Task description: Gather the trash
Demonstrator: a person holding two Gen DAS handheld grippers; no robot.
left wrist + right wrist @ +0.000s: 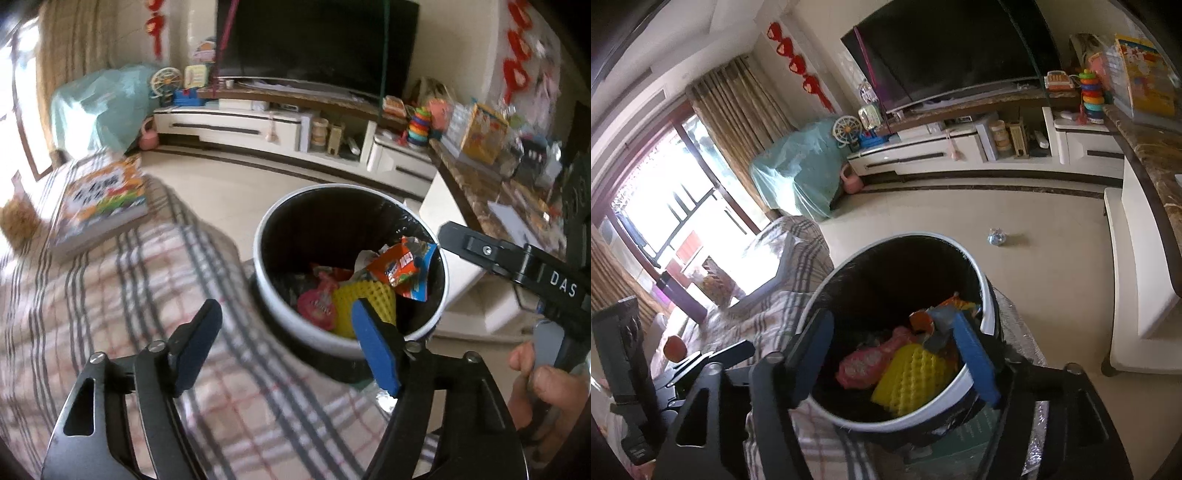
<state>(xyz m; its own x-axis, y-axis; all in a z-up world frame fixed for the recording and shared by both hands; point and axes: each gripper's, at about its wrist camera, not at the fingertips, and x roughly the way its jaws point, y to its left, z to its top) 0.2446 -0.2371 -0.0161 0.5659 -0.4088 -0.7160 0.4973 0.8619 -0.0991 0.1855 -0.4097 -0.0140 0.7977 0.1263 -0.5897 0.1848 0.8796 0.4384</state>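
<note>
Left gripper released, blue-padded jaws standing wide with nothing between them, hovering over the grey-and-red plaid cloth and the near rim of the round white waste bin with black liner. Right gripper likewise released, jaws apart above the bin's mouth, empty; in the left wrist view its black finger reaches in from the right above the bin's rim, a person's hand on its handle. Trash lies inside the bin: an orange and blue snack wrapper uppermost against the right wall, a yellow foam fruit net below it, a pink crumpled packet to the left. A colourful illustrated book lies on the plaid cloth, well apart from the bin. In the right wrist view, a small crumpled shiny scrap lies on the beige tiled floor beyond the bin.
</note>
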